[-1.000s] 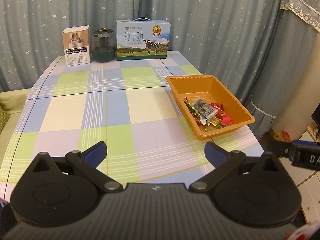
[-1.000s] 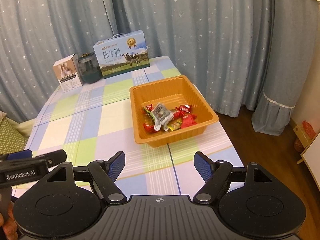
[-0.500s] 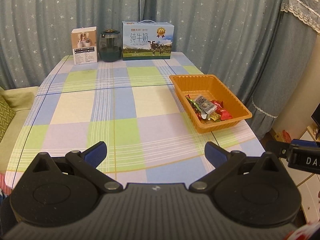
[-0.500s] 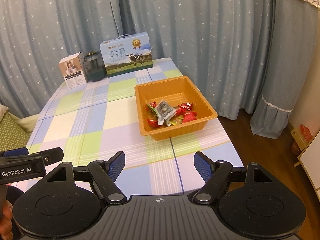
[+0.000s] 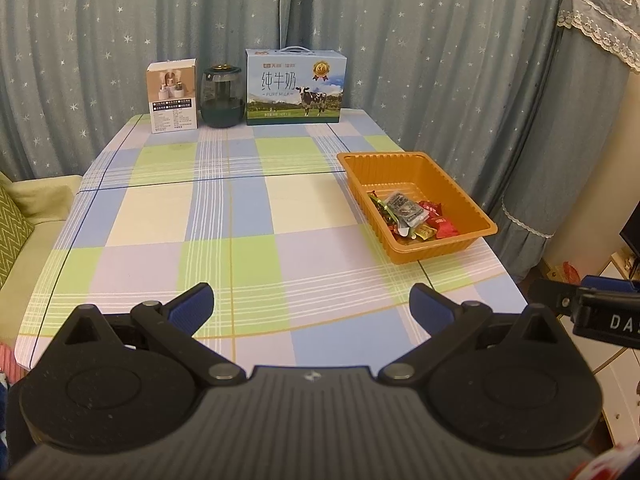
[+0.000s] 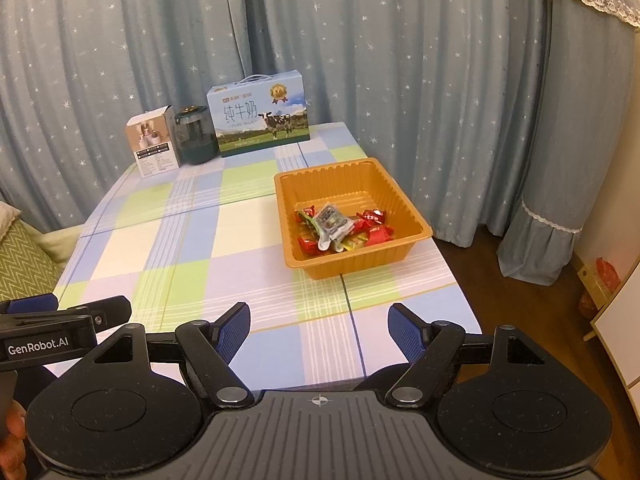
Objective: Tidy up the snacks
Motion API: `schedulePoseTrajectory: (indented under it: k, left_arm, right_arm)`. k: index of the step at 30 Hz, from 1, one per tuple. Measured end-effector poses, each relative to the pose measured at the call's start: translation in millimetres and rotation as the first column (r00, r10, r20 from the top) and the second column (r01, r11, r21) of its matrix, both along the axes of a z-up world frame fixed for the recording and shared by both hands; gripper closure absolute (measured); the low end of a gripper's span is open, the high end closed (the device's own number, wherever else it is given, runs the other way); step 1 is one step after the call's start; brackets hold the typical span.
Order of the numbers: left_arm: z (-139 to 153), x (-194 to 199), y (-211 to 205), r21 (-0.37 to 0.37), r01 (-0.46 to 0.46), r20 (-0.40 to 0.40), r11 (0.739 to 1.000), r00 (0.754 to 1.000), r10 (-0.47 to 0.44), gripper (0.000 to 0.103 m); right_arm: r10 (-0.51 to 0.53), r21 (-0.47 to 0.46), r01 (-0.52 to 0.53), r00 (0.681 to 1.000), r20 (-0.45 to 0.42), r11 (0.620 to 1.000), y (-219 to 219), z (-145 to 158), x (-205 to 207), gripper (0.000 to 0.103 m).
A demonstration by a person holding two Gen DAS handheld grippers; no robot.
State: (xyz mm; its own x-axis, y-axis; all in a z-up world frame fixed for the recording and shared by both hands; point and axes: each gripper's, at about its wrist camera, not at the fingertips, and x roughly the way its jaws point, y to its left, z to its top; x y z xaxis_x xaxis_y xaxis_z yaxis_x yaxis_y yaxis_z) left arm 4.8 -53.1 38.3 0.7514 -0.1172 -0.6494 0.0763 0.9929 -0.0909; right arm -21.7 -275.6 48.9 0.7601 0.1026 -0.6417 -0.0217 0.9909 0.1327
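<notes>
An orange plastic tray (image 6: 416, 222) on the right of the checked tabletop (image 6: 168, 240) holds small wrapped snacks (image 6: 340, 228). The right gripper (image 6: 319, 330) hovers at the near edge, jaws apart and empty. A blue milk carton box (image 6: 260, 114) stands at the far edge.

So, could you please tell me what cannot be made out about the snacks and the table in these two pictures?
- Snacks in the orange tray: heaped and overlapping in both views; count and labels unreadable, too small.
- Table near edge: covered in both views by the tongs' own black bodies.
- Right tongs in the left view: cut off by the right edge.
- Small print on the white box: too small.
</notes>
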Motion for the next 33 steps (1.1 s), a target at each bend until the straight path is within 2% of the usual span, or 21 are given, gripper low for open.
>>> schedulePoseTrajectory:
  k: [33]
  left_arm:
    - [0.7, -1.2, -3.6, -0.004, 0.006, -0.001, 1.0, 1.0, -0.006, 0.0]
  right_arm:
    - [-0.012, 0.003, 0.012, 1.0, 0.001, 1.0, -0.1, 1.9, -0.4, 0.027]
